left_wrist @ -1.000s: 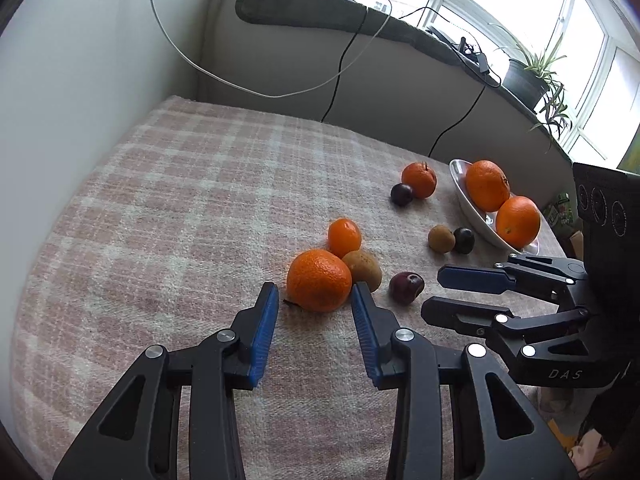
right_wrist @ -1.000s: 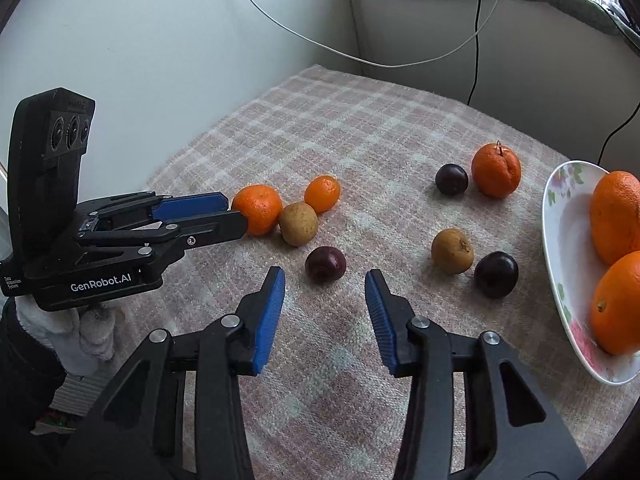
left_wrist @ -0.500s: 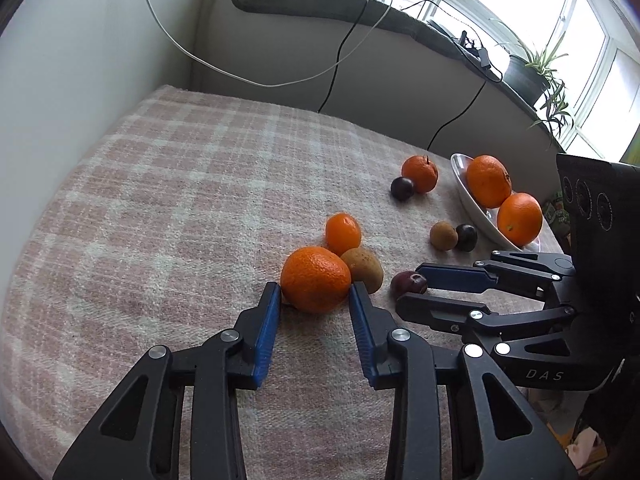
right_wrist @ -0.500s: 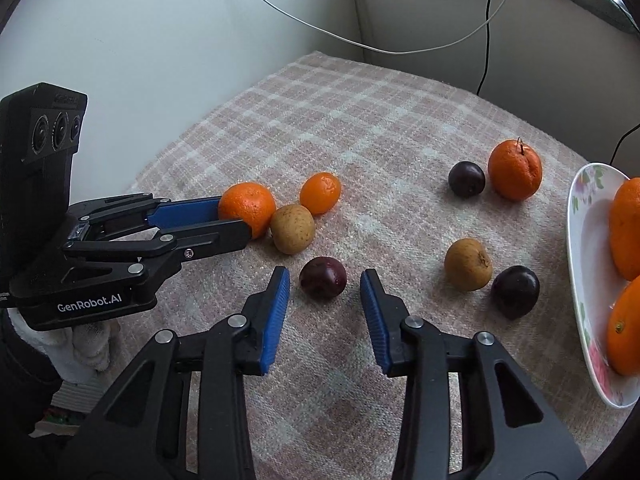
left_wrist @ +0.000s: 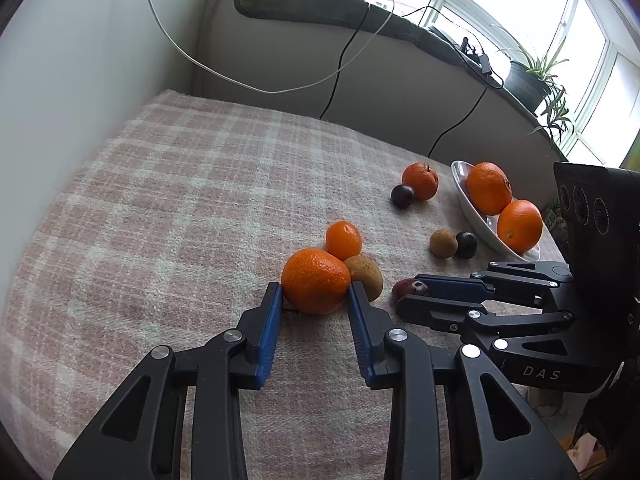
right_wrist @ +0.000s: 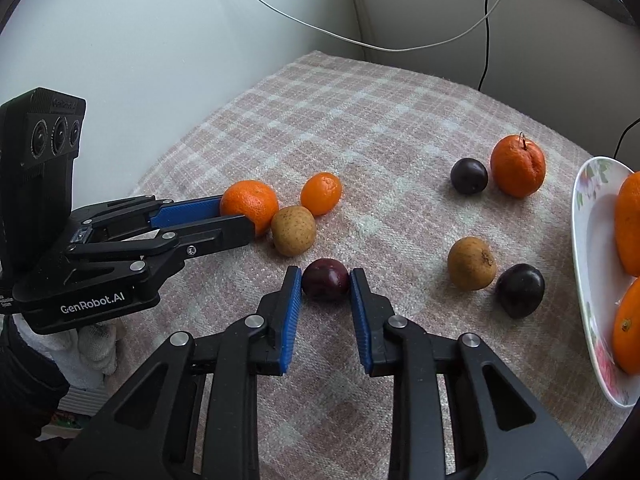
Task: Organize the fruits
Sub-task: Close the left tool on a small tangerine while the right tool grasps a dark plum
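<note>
My left gripper (left_wrist: 315, 294) is open, its fingertips on either side of a large orange (left_wrist: 315, 280) that rests on the plaid cloth. My right gripper (right_wrist: 325, 282) is open, its fingertips on either side of a dark red plum (right_wrist: 325, 284) on the cloth. The left gripper (right_wrist: 236, 216) also shows in the right wrist view, at the orange (right_wrist: 250, 202). A white bowl (left_wrist: 472, 216) at the right holds two oranges (left_wrist: 489, 188).
Beside the large orange lie a small mandarin (left_wrist: 343, 240) and a brown fruit (left_wrist: 366, 276). Another brown fruit (right_wrist: 471, 263), two dark plums (right_wrist: 520, 290) and a stemmed orange (right_wrist: 517, 166) lie nearer the bowl. Walls and hanging cables border the cloth's far side.
Both grippers moved forward and down. The left fingertips now flank the large orange and the right fingertips flank the dark red plum. The jaws have narrowed slightly.
</note>
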